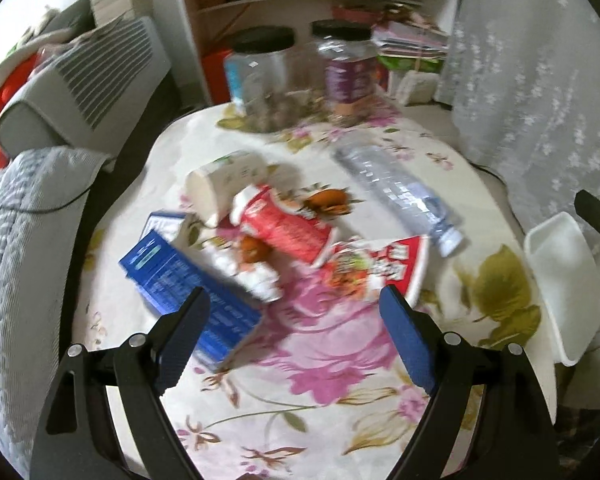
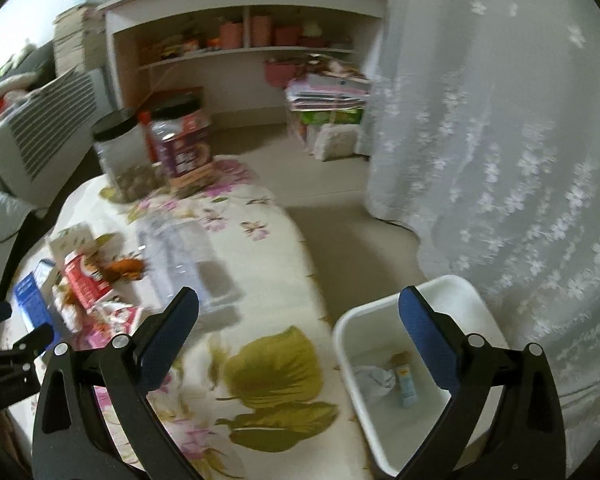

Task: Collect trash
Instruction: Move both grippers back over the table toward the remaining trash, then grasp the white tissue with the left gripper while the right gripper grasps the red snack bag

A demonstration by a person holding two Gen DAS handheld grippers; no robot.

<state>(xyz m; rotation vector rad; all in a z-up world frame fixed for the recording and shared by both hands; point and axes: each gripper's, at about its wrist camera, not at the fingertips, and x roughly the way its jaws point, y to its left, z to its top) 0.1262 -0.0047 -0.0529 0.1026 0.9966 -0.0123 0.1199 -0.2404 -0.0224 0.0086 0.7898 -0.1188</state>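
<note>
Trash lies on a floral tablecloth (image 1: 324,344): a blue carton (image 1: 180,276), a white paper cup (image 1: 224,184), a red wrapper (image 1: 288,228), a red-and-white snack packet (image 1: 380,264), orange peel (image 1: 328,200) and a crushed clear bottle (image 1: 396,192). My left gripper (image 1: 296,300) is open and empty, just above the near end of the pile. My right gripper (image 2: 300,308) is open and empty, over the table edge beside a white bin (image 2: 400,380). The bin holds a crumpled tissue (image 2: 374,380) and a small tube (image 2: 405,380). The bin also shows in the left wrist view (image 1: 564,280).
Two clear jars with black lids (image 1: 264,76) (image 1: 348,72) stand at the table's far edge. A white shelf unit (image 2: 244,52) stands behind. A lace curtain (image 2: 500,160) hangs on the right. A grey heater (image 1: 84,80) and a grey cushion (image 1: 20,240) are on the left.
</note>
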